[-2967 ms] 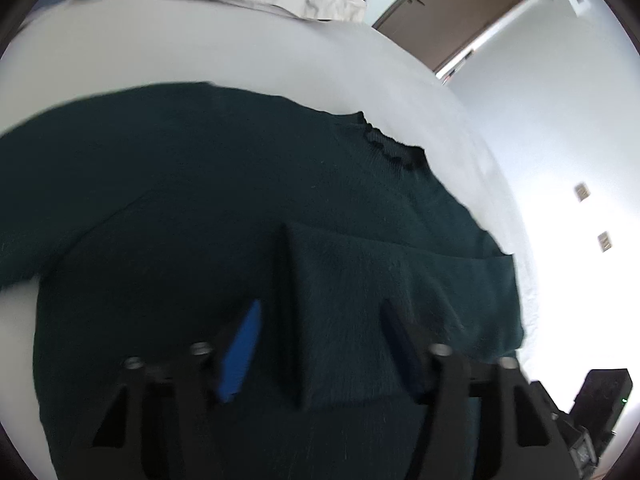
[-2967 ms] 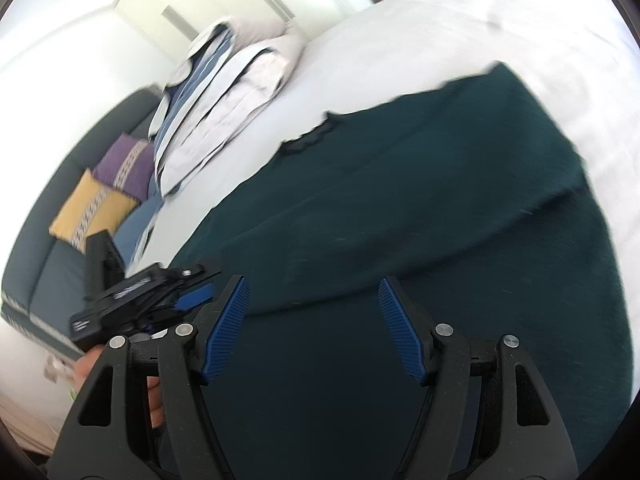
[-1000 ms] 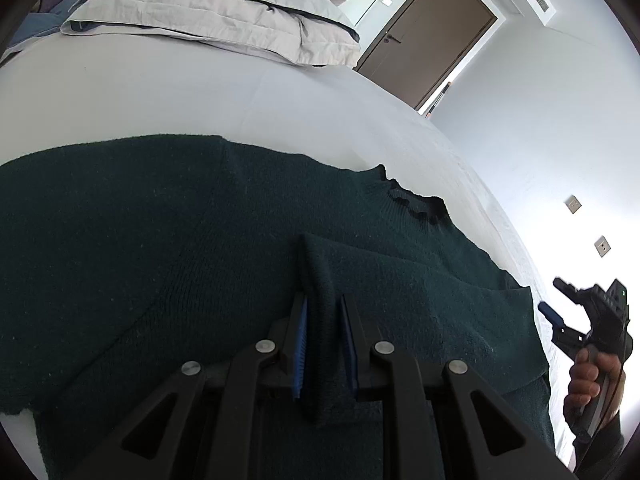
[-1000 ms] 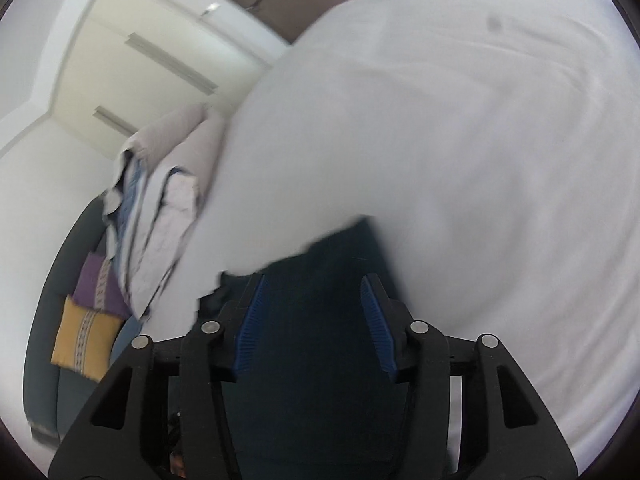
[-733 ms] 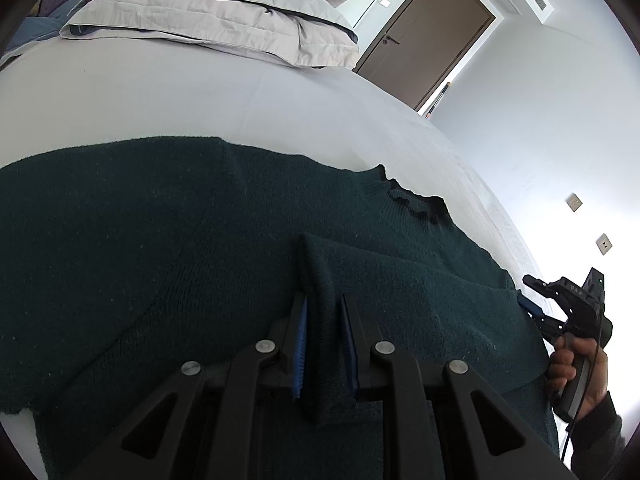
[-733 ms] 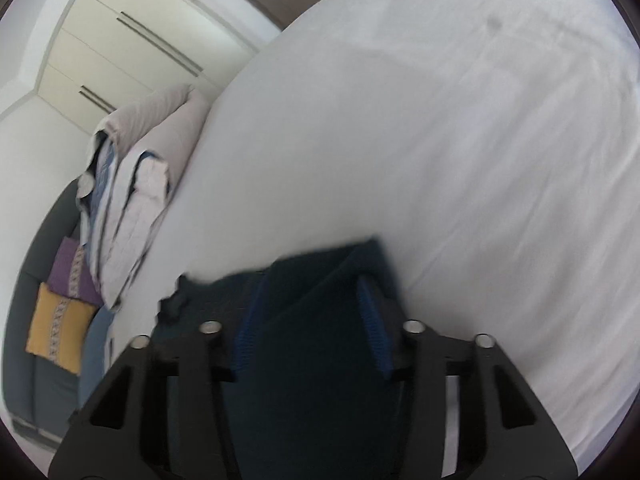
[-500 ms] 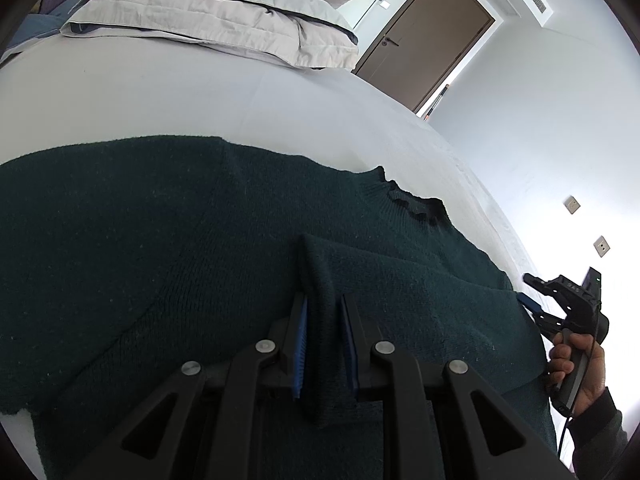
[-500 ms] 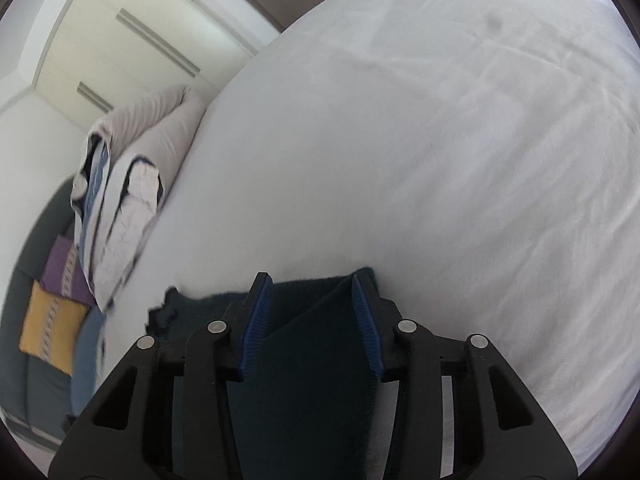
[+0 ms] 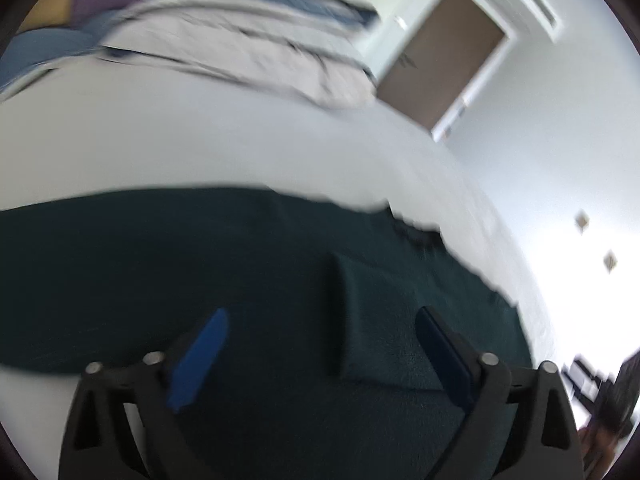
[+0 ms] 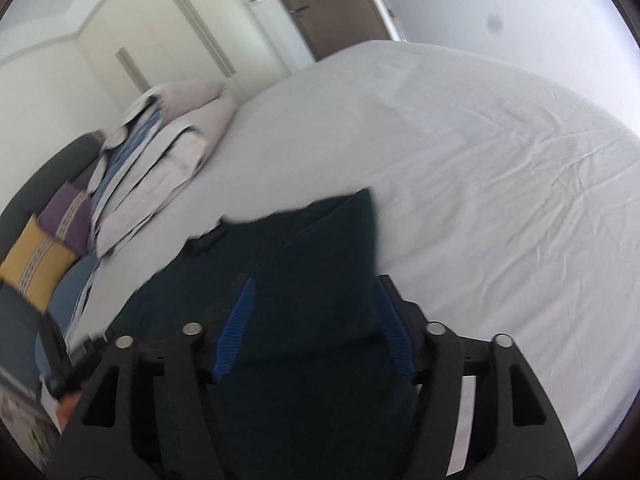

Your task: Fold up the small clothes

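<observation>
A dark green knit sweater (image 9: pixel 200 264) lies flat on the white bed, one sleeve (image 9: pixel 384 320) folded across its body. My left gripper (image 9: pixel 320 344) is open above the sweater, its blue pads on either side of the folded sleeve's end, holding nothing. In the right wrist view the sweater (image 10: pixel 312 280) runs between the blue pads of my right gripper (image 10: pixel 312 320), whose jaws stand apart at the sweater's right edge near the shoulder. The sweater's collar (image 10: pixel 208 240) lies to the left.
The white bedsheet (image 10: pixel 500 200) spreads to the right and beyond. Stacked pillows (image 9: pixel 248 48) lie at the head of the bed. Purple and yellow cushions (image 10: pixel 44 240) sit on a dark sofa on the left. A brown door (image 9: pixel 440 68) stands behind.
My left gripper has opened and let go of the folded sleeve, which now lies flat. My right gripper has moved onto the sweater's right edge and its jaws are wider apart.
</observation>
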Demonstrator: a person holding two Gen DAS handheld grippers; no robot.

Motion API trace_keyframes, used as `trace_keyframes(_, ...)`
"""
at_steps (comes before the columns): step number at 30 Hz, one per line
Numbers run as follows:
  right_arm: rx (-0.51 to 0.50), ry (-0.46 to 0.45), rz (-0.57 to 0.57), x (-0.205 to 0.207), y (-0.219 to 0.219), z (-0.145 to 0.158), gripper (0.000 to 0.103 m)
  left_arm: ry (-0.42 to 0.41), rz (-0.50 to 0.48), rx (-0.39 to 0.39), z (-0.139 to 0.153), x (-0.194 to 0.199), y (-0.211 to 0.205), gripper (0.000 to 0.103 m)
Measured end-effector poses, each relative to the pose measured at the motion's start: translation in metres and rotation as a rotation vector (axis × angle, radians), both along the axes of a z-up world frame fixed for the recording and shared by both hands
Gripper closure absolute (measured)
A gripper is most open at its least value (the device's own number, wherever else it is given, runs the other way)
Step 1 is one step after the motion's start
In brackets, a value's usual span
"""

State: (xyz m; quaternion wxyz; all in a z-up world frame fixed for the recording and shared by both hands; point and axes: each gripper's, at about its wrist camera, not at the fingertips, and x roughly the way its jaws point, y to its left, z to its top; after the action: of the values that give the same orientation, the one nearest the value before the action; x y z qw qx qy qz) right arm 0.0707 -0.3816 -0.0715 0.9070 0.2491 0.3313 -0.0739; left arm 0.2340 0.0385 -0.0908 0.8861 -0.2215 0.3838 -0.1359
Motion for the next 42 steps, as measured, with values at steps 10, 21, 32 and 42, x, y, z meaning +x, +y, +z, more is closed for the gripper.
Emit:
trace_keyframes(10,0.181,0.033,0.233,-0.059,0.126,-0.023,0.038,0.086,0.583,-0.385,-0.020,-0.127,0.249,0.007)
trace_keyframes(21,0.198,0.057,0.294,-0.068,0.202,-0.029,0.038,0.114,0.813,-0.540,-0.050,-0.125,0.326,0.017)
trace_keyframes(32,0.255,0.039,0.230,-0.078,0.156,-0.032,0.046,0.109,0.582,-0.246,0.004,-0.061,0.271,0.094)
trace_keyframes(42,0.291,0.006,0.107,-0.113,0.096,-0.039,0.047,-0.099,-0.061,0.231,0.072,-0.037,-0.041,0.093)
